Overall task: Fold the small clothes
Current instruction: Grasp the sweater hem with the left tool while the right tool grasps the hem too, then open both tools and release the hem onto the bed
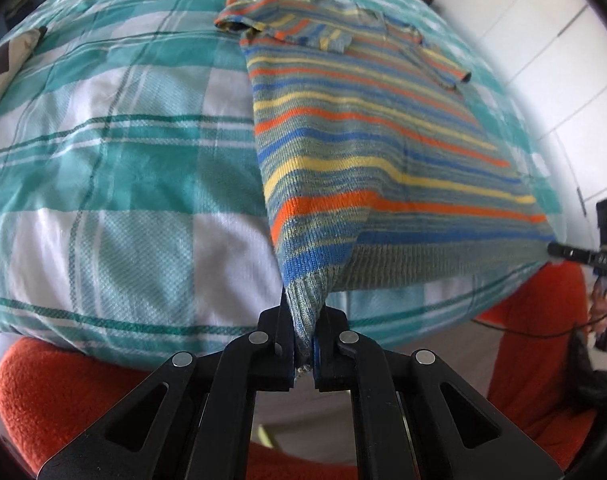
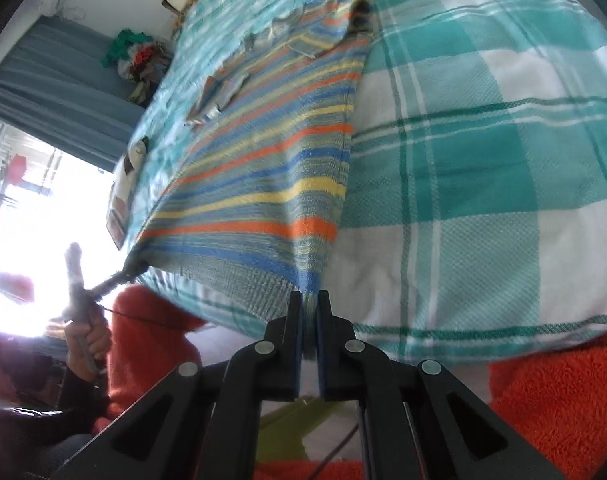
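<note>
Left gripper: black plastic linkage, round silver pivot pins, blue pads inside the fingers.
Right gripper: same black build, silver pins, blue pads.
Cable: thin, black, at 9 o'clock.
Hand: bare skin, dark sleeve below.

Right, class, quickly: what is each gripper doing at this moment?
Left gripper: closed on the striped sweater's hem corner.
Right gripper: closed on the hem's other corner.

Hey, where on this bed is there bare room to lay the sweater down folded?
Bare plaid cover lies open left of the striped sweater, up to the patterned pillow, and again on its other side. The middle is taken: left gripper and right gripper pinch the hem.
</note>
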The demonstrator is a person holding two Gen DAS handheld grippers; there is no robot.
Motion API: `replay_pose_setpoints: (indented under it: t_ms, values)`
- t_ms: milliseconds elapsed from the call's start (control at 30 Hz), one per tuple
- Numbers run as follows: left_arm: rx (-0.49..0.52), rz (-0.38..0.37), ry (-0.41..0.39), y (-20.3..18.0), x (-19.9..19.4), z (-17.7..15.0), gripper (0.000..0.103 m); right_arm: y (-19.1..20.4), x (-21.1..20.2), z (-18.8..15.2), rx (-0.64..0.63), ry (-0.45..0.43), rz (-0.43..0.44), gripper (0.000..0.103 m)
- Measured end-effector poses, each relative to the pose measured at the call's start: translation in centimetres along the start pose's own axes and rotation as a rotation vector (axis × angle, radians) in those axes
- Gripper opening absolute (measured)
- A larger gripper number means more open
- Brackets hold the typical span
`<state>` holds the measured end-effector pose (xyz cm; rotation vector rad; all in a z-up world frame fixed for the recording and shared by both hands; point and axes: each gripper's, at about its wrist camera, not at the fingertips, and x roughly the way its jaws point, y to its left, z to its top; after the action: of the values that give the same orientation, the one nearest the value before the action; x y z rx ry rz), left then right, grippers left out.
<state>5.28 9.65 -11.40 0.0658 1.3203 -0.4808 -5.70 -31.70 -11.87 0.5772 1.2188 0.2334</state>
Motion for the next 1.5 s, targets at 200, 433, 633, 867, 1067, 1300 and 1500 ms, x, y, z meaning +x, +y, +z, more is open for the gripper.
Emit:
replay_pose_setpoints:
  t_ms: [200, 433, 633, 867, 1067, 1300, 1500]
  values:
    - [0.041, 0.044, 0.018, -1.3, 0.3, -0.3, 0.004, -2.3, 2.0, 0.0, 0.023, 0.066, -0.098, 0.005]
    - [0.104, 0.170, 0.097, -2.3, 3.9, -0.6, 0.004, -2.6, 3.2, 0.9, 0.023, 0.104, -0.165, 0.005]
    - [0.161, 0.309, 0.124, -2.1, 3.1, -0.7, 0.015, -4.4, 4.8, 1.2, 0.053, 0.144, -0.196, 0.008]
    - [0.069, 0.372, -0.099, 0.2, -6.0, 1.8, 0.057, -2.8, -1.1, 2.5, -0.096, 0.081, -0.436, 0.028]
    - [0.131, 0.231, -0.264, -4.5, -2.4, 6.9, 0.066, 3.6, 1.5, 7.6, -0.281, -0.015, -0.306, 0.032]
    - [0.276, 0.244, 0.049, -4.1, 4.1, 1.7, 0.022, 2.1, 9.3, 4.5, -0.297, 0.173, -0.277, 0.033]
    - [0.310, 0.313, 0.115, -2.9, -0.2, -0.8, 0.037, 0.7, 4.6, 2.2, -0.265, 0.238, -0.343, 0.032]
